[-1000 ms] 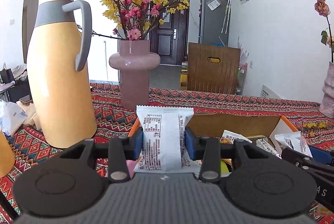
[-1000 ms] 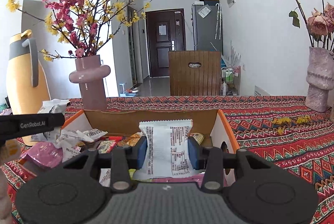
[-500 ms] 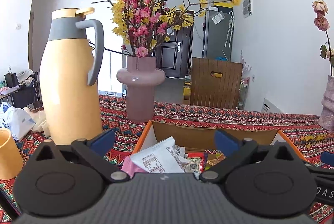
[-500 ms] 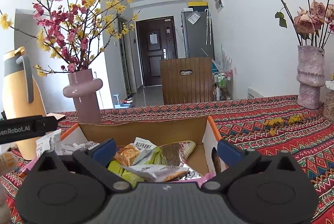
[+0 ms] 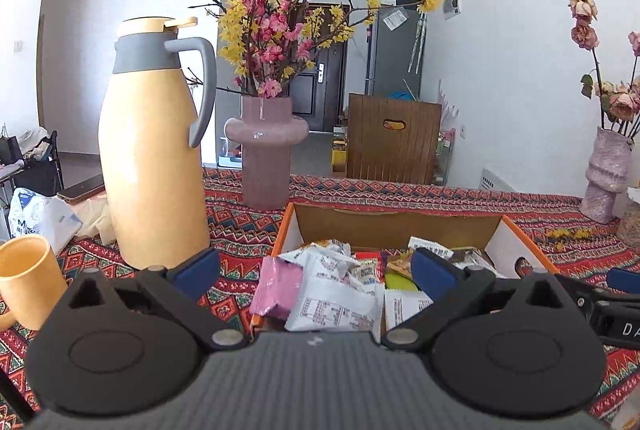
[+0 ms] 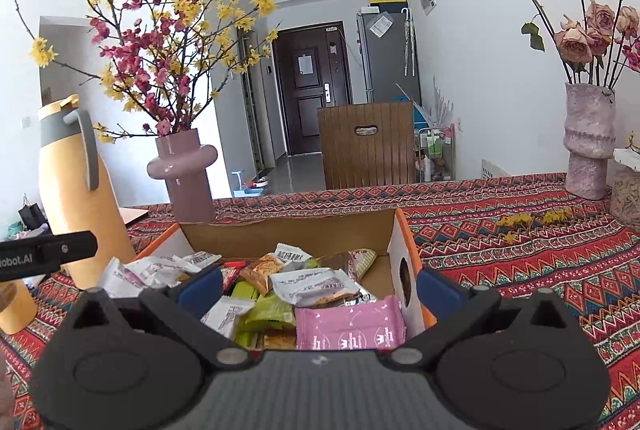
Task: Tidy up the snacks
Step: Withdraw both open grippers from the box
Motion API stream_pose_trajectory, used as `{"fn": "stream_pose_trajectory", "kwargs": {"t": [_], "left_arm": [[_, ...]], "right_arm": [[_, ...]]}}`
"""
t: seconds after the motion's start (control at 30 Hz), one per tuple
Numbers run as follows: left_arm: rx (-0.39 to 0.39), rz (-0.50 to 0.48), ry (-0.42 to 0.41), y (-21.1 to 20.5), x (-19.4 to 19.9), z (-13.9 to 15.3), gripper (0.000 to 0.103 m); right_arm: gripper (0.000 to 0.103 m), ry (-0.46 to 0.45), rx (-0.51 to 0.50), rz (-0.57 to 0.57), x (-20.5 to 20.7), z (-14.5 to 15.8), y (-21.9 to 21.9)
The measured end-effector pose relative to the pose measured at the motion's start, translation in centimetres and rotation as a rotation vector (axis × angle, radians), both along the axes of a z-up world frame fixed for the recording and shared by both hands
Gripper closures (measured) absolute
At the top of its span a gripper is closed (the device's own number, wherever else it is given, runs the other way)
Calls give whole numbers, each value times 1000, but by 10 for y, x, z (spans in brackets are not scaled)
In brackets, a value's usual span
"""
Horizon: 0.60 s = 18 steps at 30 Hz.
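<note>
An open cardboard box with orange outer edges [image 6: 394,242] stands on a table covered with a red patterned woven cloth [image 6: 520,262], near its middle. The box holds a loose heap of wrapped snacks: a pink foil packet [image 6: 350,328] against the near right wall, a white printed packet [image 6: 316,286] on top at the centre, green packets [image 6: 268,310] beneath it, and an orange-brown packet [image 6: 262,272] toward the far wall. In the left wrist view a second pink packet [image 5: 276,288] overhangs the box's near left corner, with a crumpled white packet [image 5: 332,302] just beside it.

Beyond the box's far left corner stands a mauve ringed glass vase [image 5: 266,157] holding pink and yellow blossom branches. A tall yellow thermos jug with grey collar and handle [image 5: 154,157] stands toward the left edge of the table, with a yellow mug [image 5: 26,280] near it. A mottled pink ceramic vase of dried roses [image 6: 588,145] stands near the far right edge.

The left gripper [image 5: 314,270] has its blue-padded jaws spread wide, holding nothing, above the box's near left part. The right gripper [image 6: 318,288] likewise has its jaws fully apart and empty, over the heap.
</note>
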<state>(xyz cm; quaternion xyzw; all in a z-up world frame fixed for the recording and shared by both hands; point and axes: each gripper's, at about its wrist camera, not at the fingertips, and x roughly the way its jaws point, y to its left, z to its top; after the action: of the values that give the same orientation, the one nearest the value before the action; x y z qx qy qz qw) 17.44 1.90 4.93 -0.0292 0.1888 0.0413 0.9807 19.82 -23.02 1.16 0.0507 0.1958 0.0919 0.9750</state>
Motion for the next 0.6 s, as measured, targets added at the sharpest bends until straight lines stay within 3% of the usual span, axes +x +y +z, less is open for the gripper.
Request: {"fn": "stream_pose_trajectory", "kwargs": {"t": [0.6], "left_arm": [[25, -63, 193, 9, -58, -57, 0]], "right_arm": [[0, 232, -41, -2, -58, -42, -6]]}}
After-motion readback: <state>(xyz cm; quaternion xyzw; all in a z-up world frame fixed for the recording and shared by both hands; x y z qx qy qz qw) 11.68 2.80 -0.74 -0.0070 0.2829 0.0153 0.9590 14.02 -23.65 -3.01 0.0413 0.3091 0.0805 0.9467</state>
